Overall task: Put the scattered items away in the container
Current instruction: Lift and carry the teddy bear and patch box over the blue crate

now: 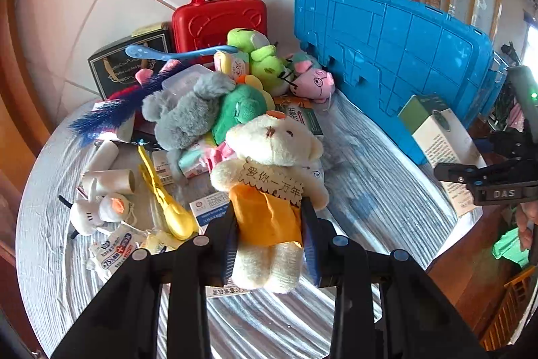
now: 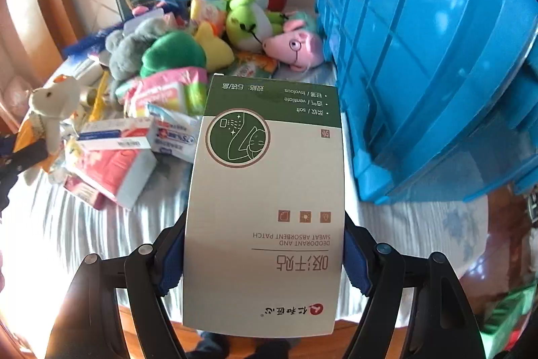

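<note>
My left gripper (image 1: 269, 214) is shut on a cream teddy bear (image 1: 272, 150) in an orange dress, gripping its waist and holding it above the table. In the right wrist view the bear (image 2: 50, 103) hangs at the far left. My right gripper (image 2: 265, 244) is shut on the sides of a white and green patch box (image 2: 265, 190), lifted off the cloth. The left wrist view shows that box (image 1: 437, 137) and the right gripper (image 1: 487, 180) beside the blue plastic container (image 1: 403, 56). The container (image 2: 420, 56) stands to the right of the box.
A pile lies on the round cloth-covered table (image 1: 370, 211): plush frogs (image 1: 255, 52), a pink pig (image 1: 312, 79), a grey plush (image 1: 188, 110), a red case (image 1: 218, 19), a black box (image 1: 124, 66), a blue brush (image 1: 114, 110), a yellow clip (image 1: 168, 204), cardboard tubes (image 1: 111, 180), packets and small boxes (image 2: 117, 150). A tiled wall is behind.
</note>
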Demonstrator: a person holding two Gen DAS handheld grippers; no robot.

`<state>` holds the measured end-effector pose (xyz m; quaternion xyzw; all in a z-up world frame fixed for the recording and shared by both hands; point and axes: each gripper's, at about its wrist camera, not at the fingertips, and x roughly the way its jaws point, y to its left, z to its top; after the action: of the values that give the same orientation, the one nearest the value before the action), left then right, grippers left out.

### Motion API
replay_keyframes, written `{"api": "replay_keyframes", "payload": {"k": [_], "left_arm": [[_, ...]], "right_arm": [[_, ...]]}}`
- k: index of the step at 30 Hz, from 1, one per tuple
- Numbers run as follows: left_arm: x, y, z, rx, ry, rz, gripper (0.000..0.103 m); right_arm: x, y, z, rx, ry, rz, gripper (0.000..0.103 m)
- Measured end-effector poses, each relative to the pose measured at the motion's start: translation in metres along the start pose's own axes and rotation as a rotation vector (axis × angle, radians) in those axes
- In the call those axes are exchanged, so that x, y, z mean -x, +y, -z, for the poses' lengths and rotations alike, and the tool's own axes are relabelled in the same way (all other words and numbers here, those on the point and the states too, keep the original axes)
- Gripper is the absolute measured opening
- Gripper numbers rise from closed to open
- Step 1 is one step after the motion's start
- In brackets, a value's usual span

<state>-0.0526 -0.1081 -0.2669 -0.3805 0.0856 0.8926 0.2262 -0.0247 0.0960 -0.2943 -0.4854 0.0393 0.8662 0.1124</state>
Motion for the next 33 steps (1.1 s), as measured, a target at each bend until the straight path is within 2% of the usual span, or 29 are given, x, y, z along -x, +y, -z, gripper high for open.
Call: {"api": "replay_keyframes", "payload": {"k": [12,18,23,33], "left_arm": [[0.072,0.024,-0.055,0.092,-0.070,-0.113,0.032],[0.124,0.048,-0.082,0.156,-0.169,-0.170,0.032],[0.161,0.059,-0.093,0.188,-0.231,-0.188,0.032],[0.201,0.064,-0.091,0.220,-0.278,-0.230,0.032]], "right_arm": [[0.133,0.028,-0.034,0.047,-0.194,-0.122,0.077],[0.186,0.038,-0.045,0.066,-0.287,-0.144,0.077],[0.214,0.050,-0.055,0.078,-0.347,-0.156,0.077],[0.242,0.070,-0.068,0.115,-0.408,-0.196,0.077]]}}
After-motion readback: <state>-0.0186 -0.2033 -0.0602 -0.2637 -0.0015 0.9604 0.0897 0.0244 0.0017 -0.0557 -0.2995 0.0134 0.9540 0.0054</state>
